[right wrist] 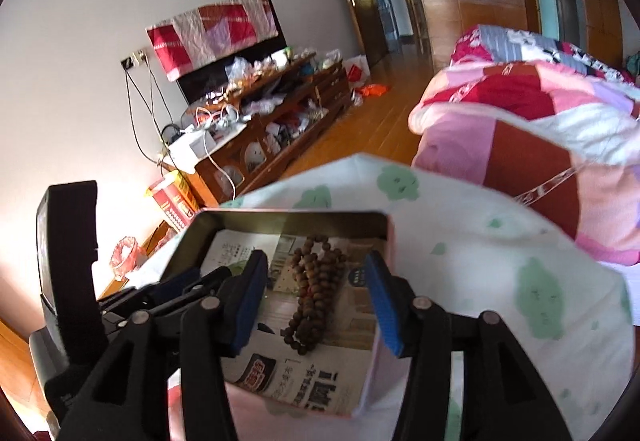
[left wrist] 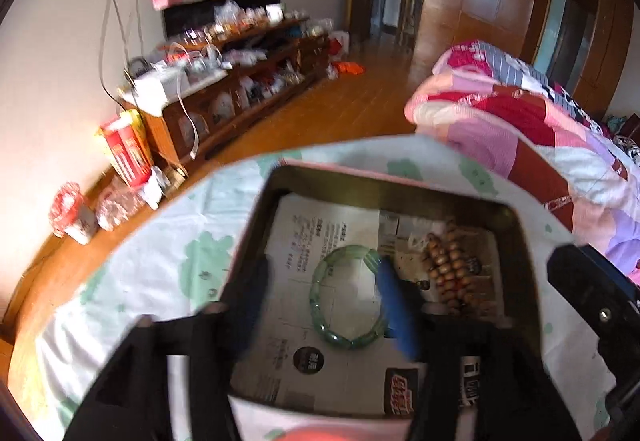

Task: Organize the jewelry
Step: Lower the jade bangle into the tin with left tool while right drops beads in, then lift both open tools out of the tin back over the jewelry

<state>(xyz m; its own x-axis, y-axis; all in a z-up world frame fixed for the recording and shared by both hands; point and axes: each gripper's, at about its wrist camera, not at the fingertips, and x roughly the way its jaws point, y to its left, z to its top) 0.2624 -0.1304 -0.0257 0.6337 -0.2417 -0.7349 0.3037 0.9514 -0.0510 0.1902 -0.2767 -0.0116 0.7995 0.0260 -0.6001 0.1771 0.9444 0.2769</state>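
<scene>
A metal tin (left wrist: 400,193) lined with printed paper sits on the bed. A green jade bangle (left wrist: 320,305) lies flat in it, with a brown wooden bead strand (left wrist: 448,265) to its right. My left gripper (left wrist: 324,305) is open just above the bangle, its fingers on either side, empty. In the right wrist view, my right gripper (right wrist: 316,301) is open and empty over the bead strand (right wrist: 316,289) inside the tin (right wrist: 288,219). The left gripper's body shows at that view's left edge.
The tin rests on a white sheet with green blotches (right wrist: 500,281). A folded pink and red quilt (right wrist: 540,129) lies behind to the right. A cluttered wooden TV cabinet (left wrist: 240,81) stands against the far wall across the wooden floor.
</scene>
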